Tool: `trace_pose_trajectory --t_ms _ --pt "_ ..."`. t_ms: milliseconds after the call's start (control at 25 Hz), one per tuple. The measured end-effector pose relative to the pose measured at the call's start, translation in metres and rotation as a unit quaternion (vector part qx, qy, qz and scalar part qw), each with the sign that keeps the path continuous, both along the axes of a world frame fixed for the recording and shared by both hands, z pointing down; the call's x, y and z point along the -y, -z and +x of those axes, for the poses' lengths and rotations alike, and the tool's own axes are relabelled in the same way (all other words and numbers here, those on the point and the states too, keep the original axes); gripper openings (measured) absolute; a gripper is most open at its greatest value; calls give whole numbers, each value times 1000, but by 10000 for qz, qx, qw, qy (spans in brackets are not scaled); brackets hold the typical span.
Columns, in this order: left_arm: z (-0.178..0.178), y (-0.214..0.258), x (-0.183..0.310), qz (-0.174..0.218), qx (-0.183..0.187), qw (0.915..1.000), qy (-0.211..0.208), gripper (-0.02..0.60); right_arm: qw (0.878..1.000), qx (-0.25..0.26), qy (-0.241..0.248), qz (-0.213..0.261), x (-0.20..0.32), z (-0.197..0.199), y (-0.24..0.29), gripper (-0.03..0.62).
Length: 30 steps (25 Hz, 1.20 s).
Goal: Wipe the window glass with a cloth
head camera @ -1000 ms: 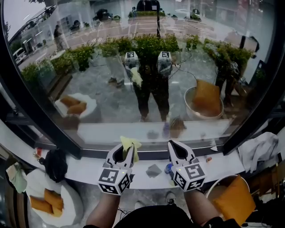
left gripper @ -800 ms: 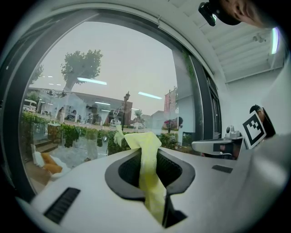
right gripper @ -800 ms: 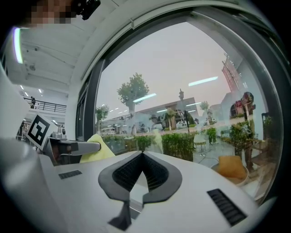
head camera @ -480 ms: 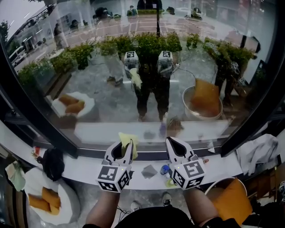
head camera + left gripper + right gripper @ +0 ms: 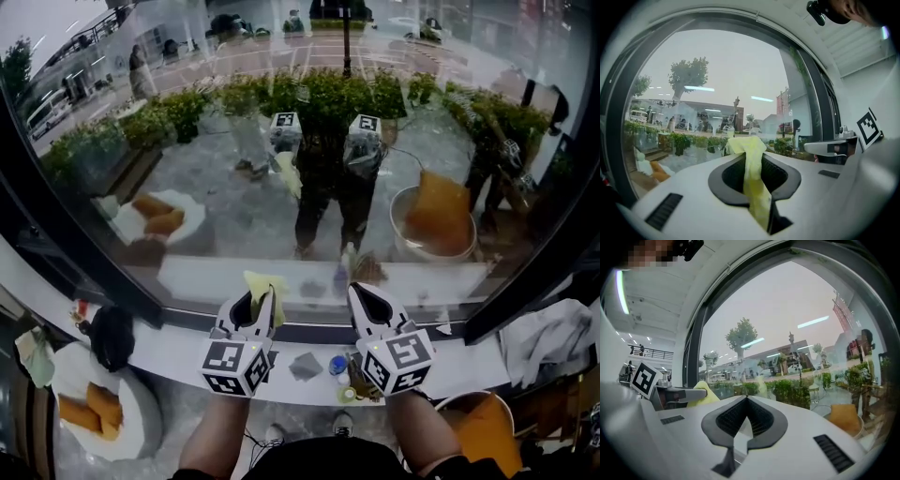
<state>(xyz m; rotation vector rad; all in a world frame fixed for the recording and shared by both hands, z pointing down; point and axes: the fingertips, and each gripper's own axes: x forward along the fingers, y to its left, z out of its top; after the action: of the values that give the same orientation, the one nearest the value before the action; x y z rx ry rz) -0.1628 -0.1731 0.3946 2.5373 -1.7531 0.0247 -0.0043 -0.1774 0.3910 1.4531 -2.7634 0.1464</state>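
Observation:
The window glass fills the view ahead, with my two grippers mirrored in it. A yellow cloth sticks up from my left gripper, which is shut on it just short of the pane. In the left gripper view the cloth runs as a pinched strip between the jaws of the left gripper. My right gripper is level with it on the right. It is shut with nothing held, and the left gripper's cloth shows at its left.
A white sill below the glass carries a small blue-capped bottle, a grey scrap and a black object. A white bowl with orange cloths sits lower left, an orange-lined basin lower right, white fabric at right.
Both grippers have drifted slightly forward toward the glass, still side by side. The yellow cloth remains clamped in the left one.

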Motion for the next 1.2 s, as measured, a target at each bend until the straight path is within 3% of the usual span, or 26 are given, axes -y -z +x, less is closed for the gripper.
trace_pose_trajectory --t_ms 520,1200 --pt "5 28 36 179 146 9974 682 61 9993 94 367 41 20 24 13 26" --pt "-16 31 108 119 163 9989 417 61 9990 176 -394 73 42 25 22 26"
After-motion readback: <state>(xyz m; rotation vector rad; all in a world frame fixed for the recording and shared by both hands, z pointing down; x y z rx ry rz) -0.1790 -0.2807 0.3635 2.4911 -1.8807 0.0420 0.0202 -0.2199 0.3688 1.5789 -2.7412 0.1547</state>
